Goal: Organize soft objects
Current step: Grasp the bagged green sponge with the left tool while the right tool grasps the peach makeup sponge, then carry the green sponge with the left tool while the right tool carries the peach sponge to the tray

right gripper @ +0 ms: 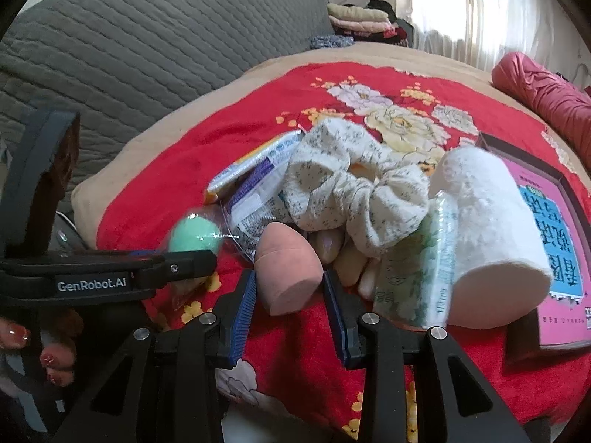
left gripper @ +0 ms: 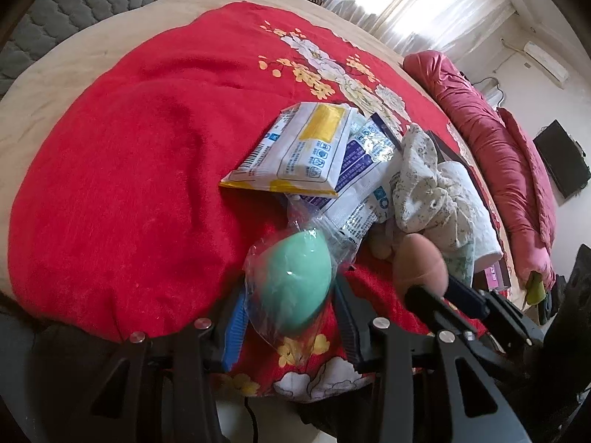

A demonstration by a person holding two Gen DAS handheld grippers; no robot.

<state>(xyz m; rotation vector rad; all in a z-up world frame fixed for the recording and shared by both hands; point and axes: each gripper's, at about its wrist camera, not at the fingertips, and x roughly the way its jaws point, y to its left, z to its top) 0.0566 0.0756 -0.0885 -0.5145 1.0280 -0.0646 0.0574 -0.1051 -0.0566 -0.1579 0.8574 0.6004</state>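
My left gripper [left gripper: 291, 306] is shut on a green egg-shaped sponge [left gripper: 291, 280] in a clear wrapper, just above the red flowered blanket [left gripper: 129, 184]. In the right wrist view my right gripper [right gripper: 290, 291] is shut on a pink teardrop sponge [right gripper: 286, 269], both blue pads against its sides. The two grippers sit side by side, the left gripper [right gripper: 195, 254] to the left with the green sponge [right gripper: 194, 236]. Behind them lies a pile: tissue packs [left gripper: 306, 147], a floral cloth scrunchie [right gripper: 351, 192], a white roll [right gripper: 491, 229] and a small green tissue pack [right gripper: 417, 269].
A pink book in a dark frame [right gripper: 554, 251] lies at the right under the roll. A grey quilted headboard [right gripper: 147, 37] stands behind, with folded clothes [right gripper: 358, 18] and a maroon duvet [left gripper: 498, 147]. Fingers of a hand [right gripper: 18, 332] show at the left edge.
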